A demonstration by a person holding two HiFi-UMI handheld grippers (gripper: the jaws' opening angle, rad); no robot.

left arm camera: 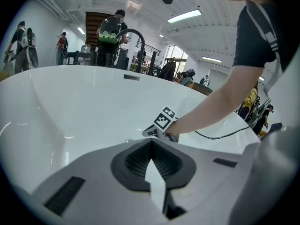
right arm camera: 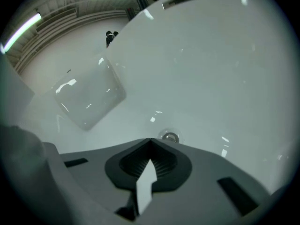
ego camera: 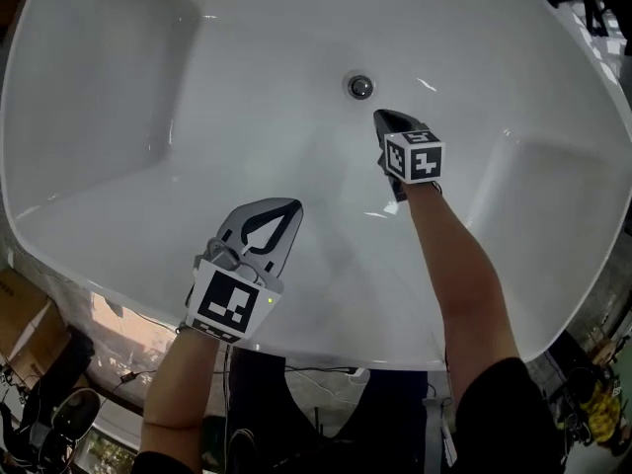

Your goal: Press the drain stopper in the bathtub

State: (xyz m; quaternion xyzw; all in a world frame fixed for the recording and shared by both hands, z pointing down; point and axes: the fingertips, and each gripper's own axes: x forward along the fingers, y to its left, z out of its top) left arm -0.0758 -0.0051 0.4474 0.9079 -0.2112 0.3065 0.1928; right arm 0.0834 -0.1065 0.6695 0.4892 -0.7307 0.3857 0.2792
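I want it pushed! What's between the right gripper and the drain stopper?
Just bare bathtub between right gripper and drain stopper; the head view shows it.

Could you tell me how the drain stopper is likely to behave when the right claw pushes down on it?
The drain stopper looks like polished metal, so the shut right claw may slip off. Set in the bathtub floor, it probably won't roll or tip.
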